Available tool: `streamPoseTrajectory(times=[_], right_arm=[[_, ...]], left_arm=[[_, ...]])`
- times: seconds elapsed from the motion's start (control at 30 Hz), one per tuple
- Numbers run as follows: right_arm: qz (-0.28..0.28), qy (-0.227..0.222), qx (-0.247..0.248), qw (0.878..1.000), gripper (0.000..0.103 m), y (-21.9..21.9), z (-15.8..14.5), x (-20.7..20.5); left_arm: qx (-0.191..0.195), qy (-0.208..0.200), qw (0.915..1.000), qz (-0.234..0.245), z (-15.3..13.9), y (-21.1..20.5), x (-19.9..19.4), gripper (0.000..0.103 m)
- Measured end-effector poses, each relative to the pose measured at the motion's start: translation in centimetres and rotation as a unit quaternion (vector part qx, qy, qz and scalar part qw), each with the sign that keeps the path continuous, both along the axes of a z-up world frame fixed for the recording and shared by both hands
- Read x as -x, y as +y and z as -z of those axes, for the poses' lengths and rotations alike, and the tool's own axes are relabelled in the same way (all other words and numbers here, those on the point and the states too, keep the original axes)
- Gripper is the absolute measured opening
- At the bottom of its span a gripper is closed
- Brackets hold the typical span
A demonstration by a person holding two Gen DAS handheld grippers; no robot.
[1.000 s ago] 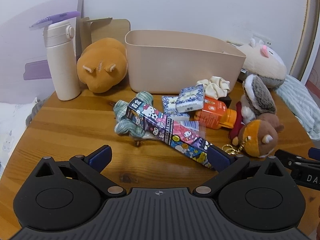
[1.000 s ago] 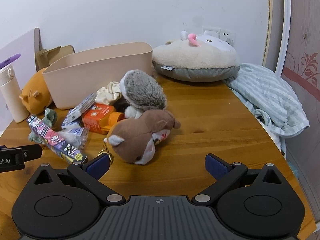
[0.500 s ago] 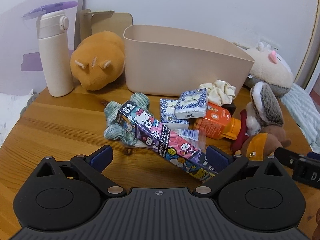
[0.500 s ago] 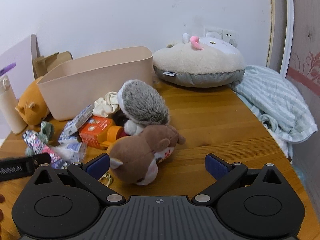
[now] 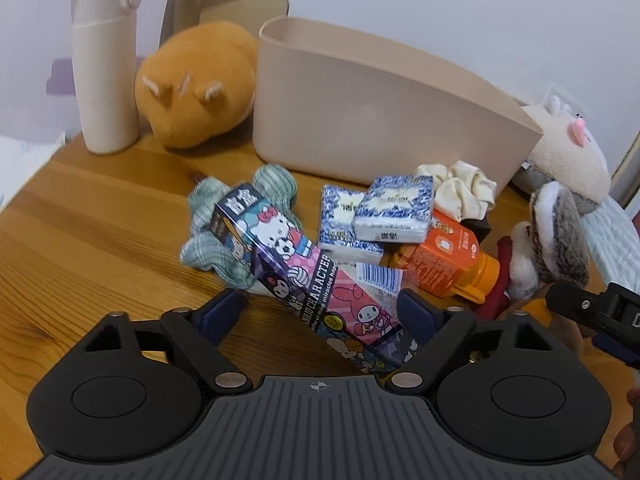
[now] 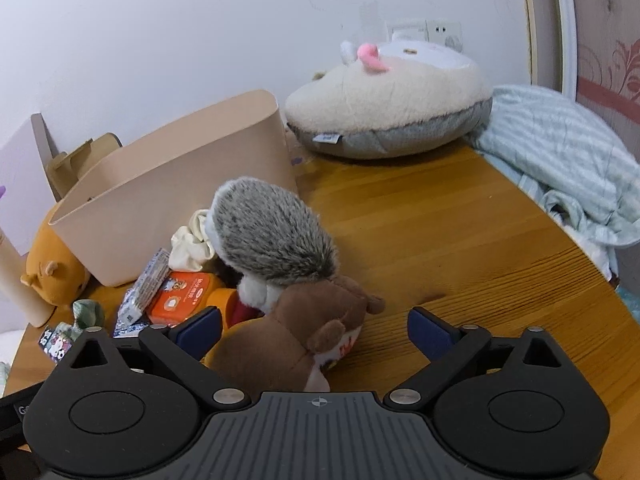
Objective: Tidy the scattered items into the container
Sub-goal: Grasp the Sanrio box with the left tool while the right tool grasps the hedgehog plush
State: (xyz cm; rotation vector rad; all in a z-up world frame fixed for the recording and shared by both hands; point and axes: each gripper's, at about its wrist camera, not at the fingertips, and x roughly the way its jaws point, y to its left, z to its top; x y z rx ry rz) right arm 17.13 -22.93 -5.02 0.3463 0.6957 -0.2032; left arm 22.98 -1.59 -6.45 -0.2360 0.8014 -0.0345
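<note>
Left tool (image 5: pixel 322 314) angled down, closing around cartoon box (image 5: pixel 304 276), right tool (image 6: pixel 314 330) closing astride brown plush (image 6: pixel 296 340)

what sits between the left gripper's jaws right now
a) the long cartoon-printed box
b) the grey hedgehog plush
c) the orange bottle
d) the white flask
a: in the left wrist view the long cartoon-printed box runs down between the closing jaws of the left gripper, while the orange bottle lies off to the right.
</note>
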Motion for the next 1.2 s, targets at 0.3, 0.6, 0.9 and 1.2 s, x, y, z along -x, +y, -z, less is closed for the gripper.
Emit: streamPoseTrajectory(times=[0.3, 0.6, 0.9, 1.2], right_arm=[[-0.013, 0.023, -0.018, 0.999, 0.089, -0.1, 0.9, -1.9], [-0.035, 0.034, -0.034, 0.998, 0.076, 0.3, 1.5, -2.4], [-0.038, 0.033, -0.047, 0.998, 0.066, -0.2, 1.6, -1.9], [-0.052, 0.031, -0.051, 0.997, 0.046, 0.1, 1.2, -1.1]], left_arm=[[0.012, 0.003, 0.9999, -0.004, 0.6, -0.4, -0.7, 0.077], [0.014, 0.001, 0.9999, 0.002, 0.6, -0.4, -0.5, 0.049], [0.019, 0.004, 0.9998, 0.011, 0.7, -0.1, 0.1, 0.033], [0.013, 0.002, 0.9997, 0.019, 0.7, 0.2, 1.0, 0.032]])
